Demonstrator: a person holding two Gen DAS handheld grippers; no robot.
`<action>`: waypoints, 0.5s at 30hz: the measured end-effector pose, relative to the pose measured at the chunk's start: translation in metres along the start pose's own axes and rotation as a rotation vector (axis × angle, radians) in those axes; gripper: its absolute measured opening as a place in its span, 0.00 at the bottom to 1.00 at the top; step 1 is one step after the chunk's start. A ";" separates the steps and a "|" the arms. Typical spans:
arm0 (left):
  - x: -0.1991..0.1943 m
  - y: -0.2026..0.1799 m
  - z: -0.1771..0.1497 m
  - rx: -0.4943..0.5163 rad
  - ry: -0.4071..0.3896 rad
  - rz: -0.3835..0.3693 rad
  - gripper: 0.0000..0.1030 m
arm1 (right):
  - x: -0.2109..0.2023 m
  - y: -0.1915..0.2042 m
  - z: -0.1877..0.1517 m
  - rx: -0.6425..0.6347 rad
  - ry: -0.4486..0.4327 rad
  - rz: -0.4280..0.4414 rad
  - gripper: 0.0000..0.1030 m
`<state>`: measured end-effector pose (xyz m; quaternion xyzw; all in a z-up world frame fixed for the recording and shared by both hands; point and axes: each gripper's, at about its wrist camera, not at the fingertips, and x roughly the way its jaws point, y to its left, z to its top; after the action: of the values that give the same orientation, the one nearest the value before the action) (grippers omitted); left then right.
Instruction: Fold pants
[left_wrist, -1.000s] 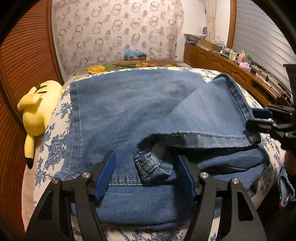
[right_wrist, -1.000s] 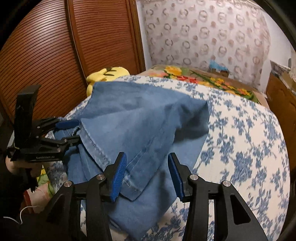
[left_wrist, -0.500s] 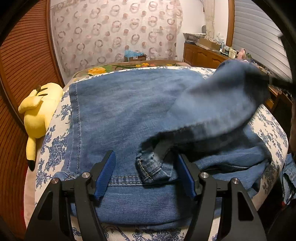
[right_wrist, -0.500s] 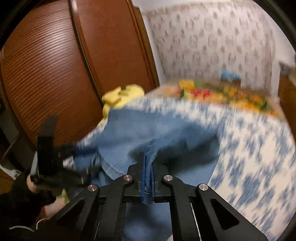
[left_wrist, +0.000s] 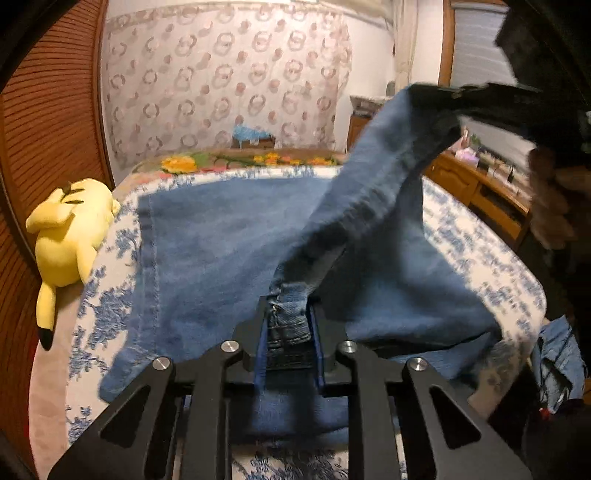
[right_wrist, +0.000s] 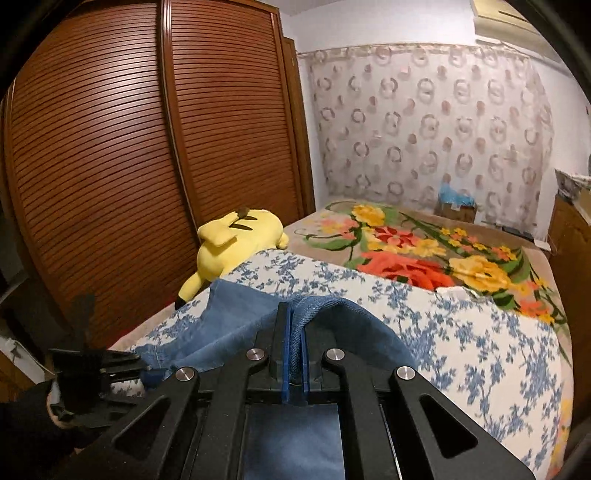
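Now my left gripper (left_wrist: 287, 334) is clamped on a bunched fold of the jeans (left_wrist: 221, 251), the blue pads pressing a seamed strip of denim between them. Ahead of it the jeans lie spread over the floral sheet (left_wrist: 103, 295), a stitched edge running away on its left. Up and to its right, my right gripper (left_wrist: 439, 94) has its tips pinched on another edge of the jeans and holds it high, so the cloth slopes in a ridge from there down to my left gripper. Off to the left of my left gripper, a yellow plush (left_wrist: 70, 229) lies at the sheet's edge, just beside the jeans but apart from them.

From my right gripper (right_wrist: 293, 360) the pads are closed tight on a denim hem (right_wrist: 295, 343) that stands between them; cloth drapes away on both sides and hangs below it. Down to its left the jeans (right_wrist: 236, 314) stretch to my left gripper (right_wrist: 138, 363), which grips their far end. Ahead lie the sheet (right_wrist: 461, 332), the plush (right_wrist: 236, 243) to the left, and a flowered blanket (right_wrist: 424, 254) beyond. A slatted wardrobe (right_wrist: 147, 147) stands on the left.
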<state>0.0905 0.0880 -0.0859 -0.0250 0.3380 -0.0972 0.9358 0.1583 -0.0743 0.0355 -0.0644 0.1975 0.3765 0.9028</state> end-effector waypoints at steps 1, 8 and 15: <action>-0.002 0.001 0.001 -0.011 0.015 -0.010 0.18 | 0.007 -0.001 -0.001 -0.010 -0.001 0.001 0.04; -0.048 0.005 0.008 -0.015 -0.062 -0.017 0.17 | 0.042 -0.005 0.017 -0.030 0.010 0.058 0.04; -0.054 0.031 -0.005 -0.069 -0.029 0.057 0.18 | 0.112 -0.004 0.036 -0.026 0.076 0.128 0.04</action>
<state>0.0517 0.1289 -0.0588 -0.0488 0.3280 -0.0584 0.9416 0.2437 0.0055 0.0235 -0.0775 0.2306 0.4332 0.8679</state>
